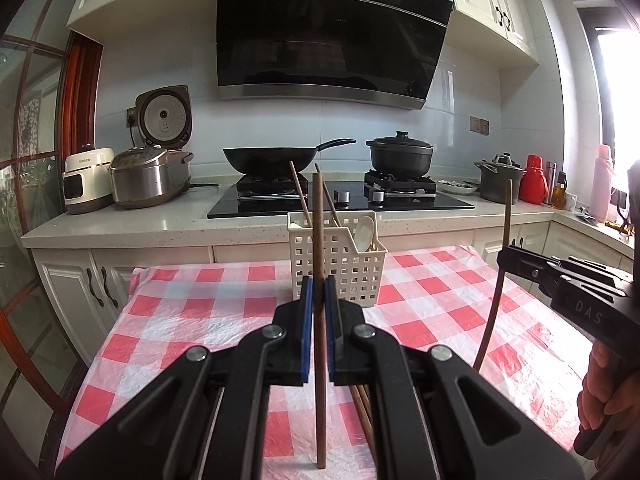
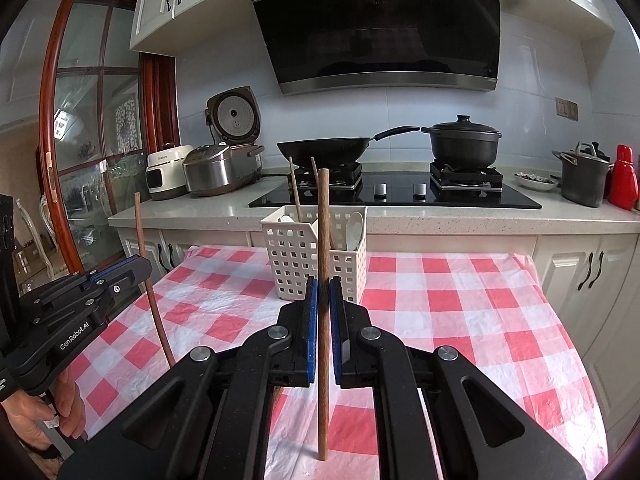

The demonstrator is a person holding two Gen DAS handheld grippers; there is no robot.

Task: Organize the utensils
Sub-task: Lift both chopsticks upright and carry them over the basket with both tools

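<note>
Above checked cloth (image 1: pixel 192 320) | left claw (image 1: pixel 319 292), right claw (image 2: pixel 323 292) each grasp one chopstick (image 1: pixel 319 240) | bundle (image 1: pixel 362 404) in left view only

Each fisheye view sits just behind its own black claw and looks forward along the fingers, tilted slightly down, over the red-and-white checked cloth (image 1: pixel 208 312) toward the stove wall. The left wrist view looks from the left and catches the right claw (image 1: pixel 505 257) at its right edge. The right wrist view looks from the right and catches the left claw (image 2: pixel 140 268) at its left edge. Both share the white perforated plastic basket (image 1: pixel 352 272), near and central, plus the black glass hob (image 2: pixel 396 196) and black range hood (image 2: pixel 380 24) beyond.
</note>
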